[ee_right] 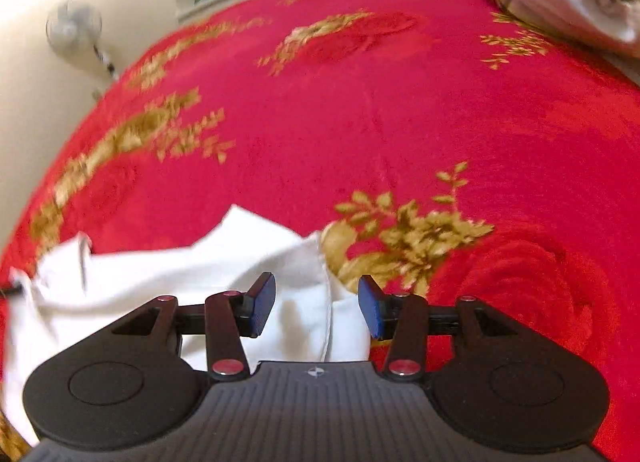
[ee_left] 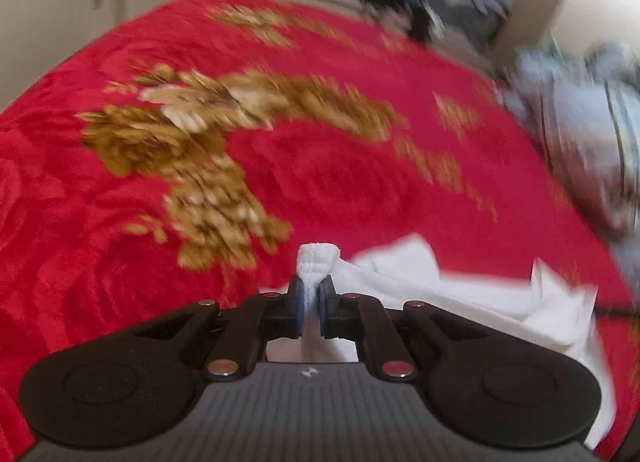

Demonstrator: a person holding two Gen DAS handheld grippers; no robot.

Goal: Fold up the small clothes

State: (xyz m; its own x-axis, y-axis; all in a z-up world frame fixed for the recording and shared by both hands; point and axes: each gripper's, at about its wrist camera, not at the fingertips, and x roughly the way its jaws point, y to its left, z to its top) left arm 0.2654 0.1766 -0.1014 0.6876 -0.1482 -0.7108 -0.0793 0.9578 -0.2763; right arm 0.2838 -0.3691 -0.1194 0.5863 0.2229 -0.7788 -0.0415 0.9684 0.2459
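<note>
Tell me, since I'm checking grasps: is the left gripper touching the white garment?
Touching. The left wrist view shows the left gripper with jaws shut on a bunched fold of the white garment.

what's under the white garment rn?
The white garment lies on the red floral blanket; the left gripper pinches one bunched edge, the right gripper is open above it. Whatever lies beneath the cloth itself is covered.

Soft white cloth garment [ee_right: 224, 262] on plush red blanket [ee_right: 360, 122].
</note>
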